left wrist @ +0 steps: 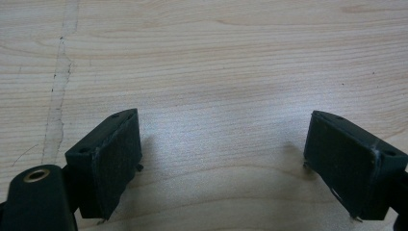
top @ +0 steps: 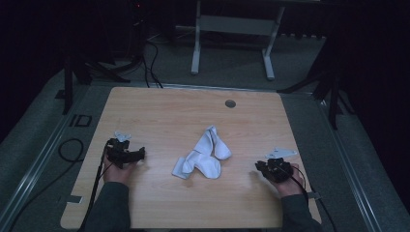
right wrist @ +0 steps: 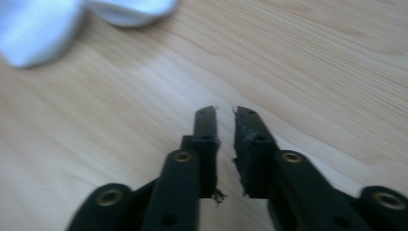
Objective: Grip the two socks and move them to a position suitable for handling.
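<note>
Two white socks [top: 205, 157] mid-table, long axes diagonal, toes far-right; left gripper [left wrist: 223, 159] fingers apart, right gripper [right wrist: 225, 144] fingers together, empty.

Looks like a lab / recording rig, not a home: bare wooden table [top: 159, 111] on grey carpet, black curtains all round, dark tripod legs [top: 72, 72] at the corners, loose cables [top: 150, 63], white height-adjustable desk frame [top: 232, 29] behind.
</note>
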